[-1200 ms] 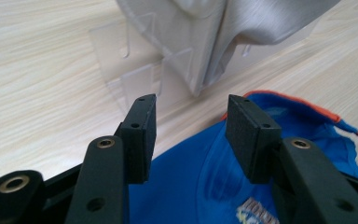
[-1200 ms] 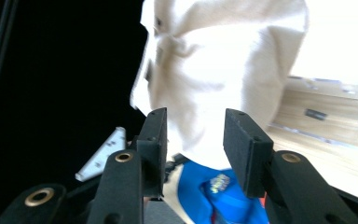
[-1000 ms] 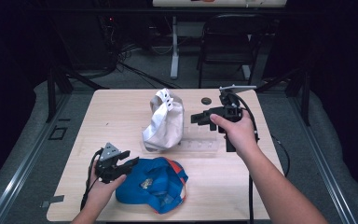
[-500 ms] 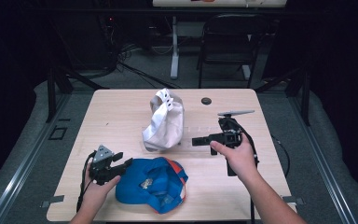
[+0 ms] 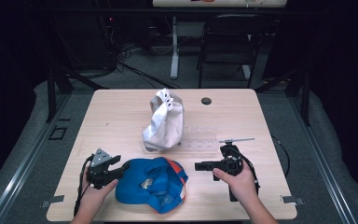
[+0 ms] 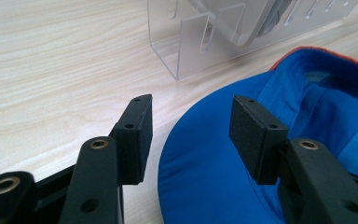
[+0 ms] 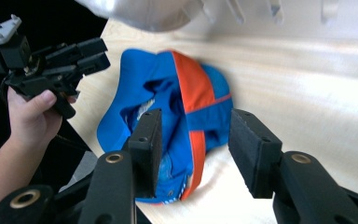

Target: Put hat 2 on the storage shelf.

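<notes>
A blue cap with orange trim lies upside down near the table's front edge. My left gripper sits at its left side, open, its jaws having just been opening. In the left gripper view the blue brim reaches in between the left gripper pads without touching them. My right gripper is low over the table just right of the cap, open and empty, its jaws also having just been opening. The right gripper looks at the blue cap and the other hand's left gripper.
A white cap hangs on a clear plastic rack at mid-table; the clear plastic rack stands just beyond the brim in the left gripper view. A small black disc lies at the back. A chair stands behind the table.
My right gripper has come down and toward the front edge, from beside the white cap to just right of the blue cap. The left hand has barely shifted.
</notes>
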`<state>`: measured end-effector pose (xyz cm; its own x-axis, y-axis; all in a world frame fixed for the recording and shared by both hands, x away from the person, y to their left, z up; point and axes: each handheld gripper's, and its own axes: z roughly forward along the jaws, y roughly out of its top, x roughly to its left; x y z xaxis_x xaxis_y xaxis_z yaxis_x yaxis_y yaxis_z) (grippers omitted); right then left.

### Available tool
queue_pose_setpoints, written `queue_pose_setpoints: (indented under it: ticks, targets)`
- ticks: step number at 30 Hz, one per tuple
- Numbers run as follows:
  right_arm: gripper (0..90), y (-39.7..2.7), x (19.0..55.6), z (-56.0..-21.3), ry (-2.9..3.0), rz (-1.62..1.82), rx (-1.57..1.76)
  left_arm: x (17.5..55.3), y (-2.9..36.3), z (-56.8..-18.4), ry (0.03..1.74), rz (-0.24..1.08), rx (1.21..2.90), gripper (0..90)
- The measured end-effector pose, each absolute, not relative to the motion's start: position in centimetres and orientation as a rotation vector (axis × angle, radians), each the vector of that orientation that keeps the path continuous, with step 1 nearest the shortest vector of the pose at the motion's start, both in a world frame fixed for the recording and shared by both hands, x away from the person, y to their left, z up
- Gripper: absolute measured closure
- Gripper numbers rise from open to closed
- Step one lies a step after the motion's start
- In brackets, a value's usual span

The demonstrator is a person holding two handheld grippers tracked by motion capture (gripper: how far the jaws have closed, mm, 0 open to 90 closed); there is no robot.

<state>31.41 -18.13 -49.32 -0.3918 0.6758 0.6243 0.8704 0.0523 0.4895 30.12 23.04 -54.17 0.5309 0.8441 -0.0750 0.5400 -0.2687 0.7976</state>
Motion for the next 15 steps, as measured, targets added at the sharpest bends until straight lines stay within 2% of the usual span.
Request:
queue_pose_setpoints:
  ticks: [15]
  targets:
    - [55.9, -16.8, 29.8, -54.6, -2.069, -1.218, -1.502, 28.9, 24.3, -55.0, 1.172, 0.5, 1.951, 50.2]
